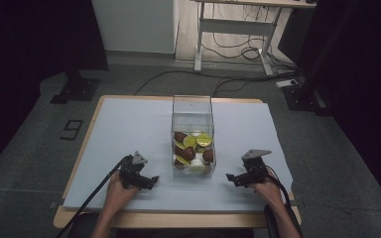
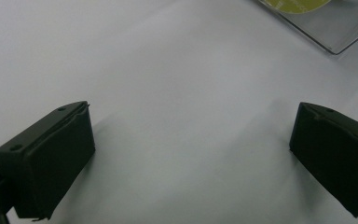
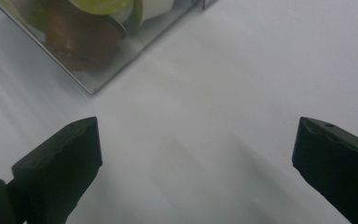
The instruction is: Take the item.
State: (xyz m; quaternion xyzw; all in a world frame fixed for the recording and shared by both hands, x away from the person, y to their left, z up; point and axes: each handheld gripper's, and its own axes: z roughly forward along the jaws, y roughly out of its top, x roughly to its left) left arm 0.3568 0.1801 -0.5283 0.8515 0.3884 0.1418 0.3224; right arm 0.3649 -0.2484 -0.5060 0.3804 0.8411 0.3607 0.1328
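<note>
Both jaw pairs spread wide and empty, left gripper point(image 1: 151, 180) and right gripper point(image 1: 231, 177) flank the clear plastic box point(image 1: 192, 106) of brown, yellow-lidded capsules point(image 1: 188, 153) mid-table; a careless reach could shove it.

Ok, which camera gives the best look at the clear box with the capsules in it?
The high view: the whole clear box stands mid-table with brown and yellow-green capsules piled inside. The right gripper view catches one lower corner with a brown capsule behind the wall; the left gripper view catches just a corner edge.
</note>
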